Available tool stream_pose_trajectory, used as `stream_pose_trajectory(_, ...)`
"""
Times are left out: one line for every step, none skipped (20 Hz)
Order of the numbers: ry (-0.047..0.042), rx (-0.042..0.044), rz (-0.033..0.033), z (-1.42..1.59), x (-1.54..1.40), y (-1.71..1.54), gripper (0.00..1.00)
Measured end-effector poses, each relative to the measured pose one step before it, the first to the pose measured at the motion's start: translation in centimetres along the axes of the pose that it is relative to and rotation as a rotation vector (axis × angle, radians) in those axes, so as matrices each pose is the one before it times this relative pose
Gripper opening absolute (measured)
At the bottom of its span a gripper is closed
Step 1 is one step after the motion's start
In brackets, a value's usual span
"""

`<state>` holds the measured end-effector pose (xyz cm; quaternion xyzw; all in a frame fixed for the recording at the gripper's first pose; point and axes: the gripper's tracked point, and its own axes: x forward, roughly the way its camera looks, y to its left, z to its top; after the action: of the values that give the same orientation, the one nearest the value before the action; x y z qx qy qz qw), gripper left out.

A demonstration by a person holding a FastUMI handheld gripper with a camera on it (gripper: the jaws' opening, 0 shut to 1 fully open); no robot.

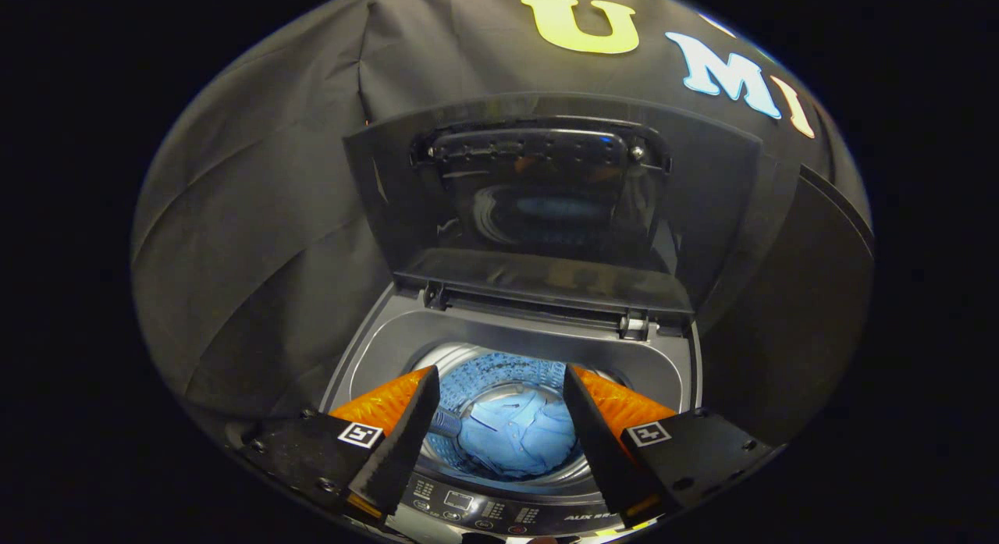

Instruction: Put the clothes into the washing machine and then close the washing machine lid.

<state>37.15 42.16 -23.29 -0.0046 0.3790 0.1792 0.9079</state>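
Observation:
A top-loading washing machine stands just below and ahead of my fingers, its grey rim around a round drum. A light blue garment lies crumpled at the bottom of the drum, seen through the gap between my fingers. The dark lid is raised upright at the back, hinged behind the drum opening, its glossy window reflecting the drum. My gripper hovers above the drum mouth, open, with nothing between its fingers.
The control panel with buttons and a small display runs along the machine's front edge, under my fingers. Black cloth walls close in behind and to both sides of the machine.

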Motion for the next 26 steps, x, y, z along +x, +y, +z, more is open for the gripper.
stream_pose_trajectory(-0.01742, 0.00122, -0.00473, 0.423, -0.183, -0.126, 0.97)
stream_pose_trajectory(-0.02211, -0.00313, -0.00625, 0.591, -0.298, -0.14, 0.97)
stream_pose_trajectory(-0.02767, -0.00447, -0.00255, 0.723, -0.288, -0.056, 0.97)
stream_pose_trajectory(-0.0336, -0.00299, -0.00565, 0.924, -0.346, -0.109, 0.97)
stream_pose_trajectory(-0.03376, 0.00194, -0.00419, 0.895, -0.324, -0.107, 0.97)
stream_pose_trajectory(-0.03516, 0.00686, -0.00048, 0.983, -0.336, 0.038, 0.97)
stream_pose_trajectory(-0.03614, 0.00871, 0.00049, 1.118, -0.19, 0.057, 0.97)
stream_pose_trajectory(-0.03707, 0.0057, -0.00443, 1.117, -0.283, -0.05, 0.97)
stream_pose_trajectory(-0.03626, 0.00316, -0.00746, 1.224, -0.308, -0.134, 0.97)
stream_pose_trajectory(-0.03425, 0.00234, -0.00686, 1.271, -0.236, -0.041, 0.98)
stream_pose_trajectory(-0.03295, -0.00043, -0.00297, 1.119, -0.107, 0.004, 0.98)
stream_pose_trajectory(-0.02873, -0.00517, -0.00595, 0.893, 0.154, -0.068, 0.98)
stream_pose_trajectory(-0.02504, -0.00859, -0.00963, 0.976, 0.02, -0.136, 0.97)
stream_pose_trajectory(-0.02653, -0.00917, -0.0043, 1.019, 0.079, 0.022, 0.97)
stream_pose_trajectory(-0.02617, -0.01003, -0.00446, 1.018, 0.151, 0.184, 0.97)
stream_pose_trajectory(-0.01859, -0.01228, -0.00248, 0.921, 0.231, 0.153, 0.97)
stream_pose_trajectory(-0.01679, -0.01349, -0.00804, 0.779, 0.266, -0.006, 0.97)
stream_pose_trajectory(-0.01249, -0.00952, -0.01021, 0.799, 0.399, 0.071, 0.98)
stream_pose_trajectory(-0.00938, -0.00032, -0.0079, 0.698, 0.369, -0.082, 0.98)
stream_pose_trajectory(-0.00804, 0.00924, -0.00813, 0.715, 0.564, -0.097, 0.97)
stream_pose_trajectory(-0.00665, 0.01317, -0.00814, 0.518, 0.641, -0.022, 0.97)
stream_pose_trajectory(-0.01142, 0.01001, -0.00643, 0.495, 0.784, 0.043, 0.97)
stream_pose_trajectory(-0.00517, 0.00639, -0.01029, 0.654, 0.817, -0.171, 0.97)
stream_pose_trajectory(0.0007, 0.00739, -0.00921, 0.313, 0.609, -0.02, 0.97)
stream_pose_trajectory(-0.00119, 0.00991, -0.00582, 0.266, 0.8, 0.052, 0.97)
stream_pose_trajectory(0.00128, 0.00209, -0.00218, 0.32, 0.888, 0.126, 0.97)
